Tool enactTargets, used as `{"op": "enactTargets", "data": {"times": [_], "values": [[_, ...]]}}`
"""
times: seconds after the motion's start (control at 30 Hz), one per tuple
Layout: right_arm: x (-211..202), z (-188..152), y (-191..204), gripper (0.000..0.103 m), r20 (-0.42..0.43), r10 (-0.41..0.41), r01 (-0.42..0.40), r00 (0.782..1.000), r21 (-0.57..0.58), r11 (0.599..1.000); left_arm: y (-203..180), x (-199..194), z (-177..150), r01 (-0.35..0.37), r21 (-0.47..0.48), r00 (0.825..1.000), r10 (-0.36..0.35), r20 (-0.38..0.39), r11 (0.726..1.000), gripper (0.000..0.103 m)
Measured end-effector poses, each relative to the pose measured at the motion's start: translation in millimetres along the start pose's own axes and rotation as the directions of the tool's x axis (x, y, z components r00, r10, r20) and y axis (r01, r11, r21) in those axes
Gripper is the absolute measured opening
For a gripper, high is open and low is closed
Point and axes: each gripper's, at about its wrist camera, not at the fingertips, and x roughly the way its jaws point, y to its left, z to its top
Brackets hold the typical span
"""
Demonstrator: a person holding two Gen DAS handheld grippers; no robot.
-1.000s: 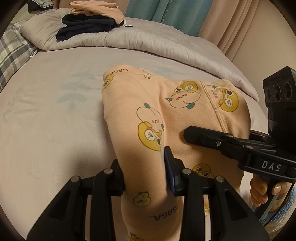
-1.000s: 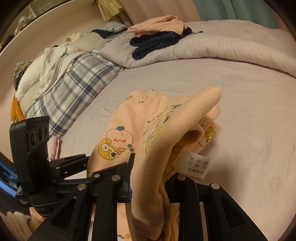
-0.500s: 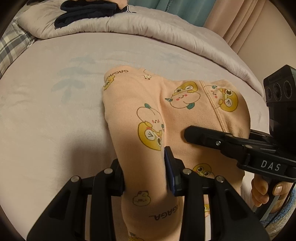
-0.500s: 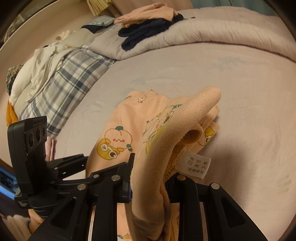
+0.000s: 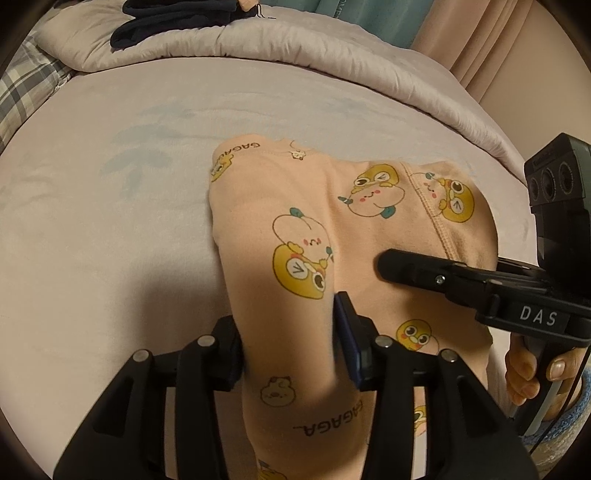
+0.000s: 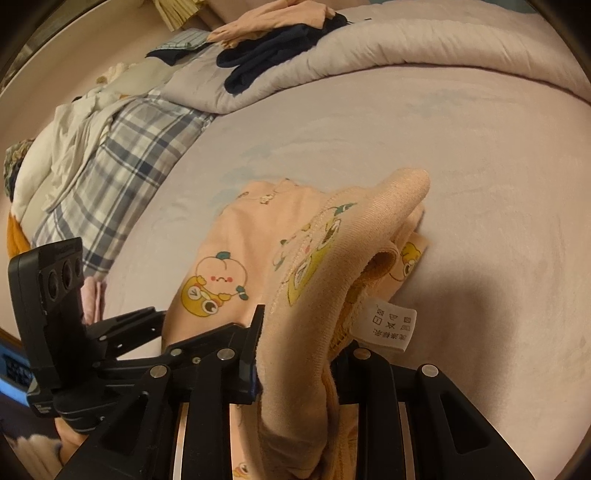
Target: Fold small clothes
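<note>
A peach child's garment (image 5: 369, 229) printed with yellow cartoon figures lies partly on the pale bed sheet (image 5: 110, 240). One fold of it rises between the fingers of my left gripper (image 5: 288, 332), whose jaws are opening; a thin dark gap shows beside the blue right pad (image 5: 347, 339). My right gripper (image 6: 299, 339) is shut on the thick ribbed hem of the garment (image 6: 236, 236), which arches up over the jaws. A white care label (image 6: 388, 325) hangs beside it. Each gripper shows in the other's view, the right one (image 5: 406, 262) at the right and the left one (image 6: 122, 332) at the lower left.
A rolled grey duvet (image 5: 258, 48) runs across the back of the bed with dark folded clothes (image 5: 166, 18) on it. A plaid blanket (image 6: 122, 155) and white laundry (image 6: 66, 147) lie at the left. A person's hand (image 5: 524, 365) grips the right handle.
Both grippers have sunk a little toward the bed with the garment. The left jaws stand slightly wider than half a second ago. The right grip is the same.
</note>
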Motion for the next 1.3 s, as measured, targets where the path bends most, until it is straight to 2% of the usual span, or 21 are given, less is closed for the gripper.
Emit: {"op": "enactTargets", "data": {"times": [0.3,0.57,1.3], "values": [[3,-4,-8,0.030,-0.014,-0.035,0.036,0.999,0.025,0.999,5,2,-2,-0.037,-0.011,0.999,0.037,0.006,0.999,0.065],[0,-4,-12,0.033,-0.008,-0.042,0.043,0.999,0.035,0.998,11,2,-3,-0.047,-0.029,0.999,0.047,0.009,0.998,0.076],[-15,-11,-10,0.034,0.018,-0.099,0.098,0.995,0.020,0.995,21,-15,-21,-0.049,-0.090,0.999,0.051,0.017,0.995,0.077]]}}
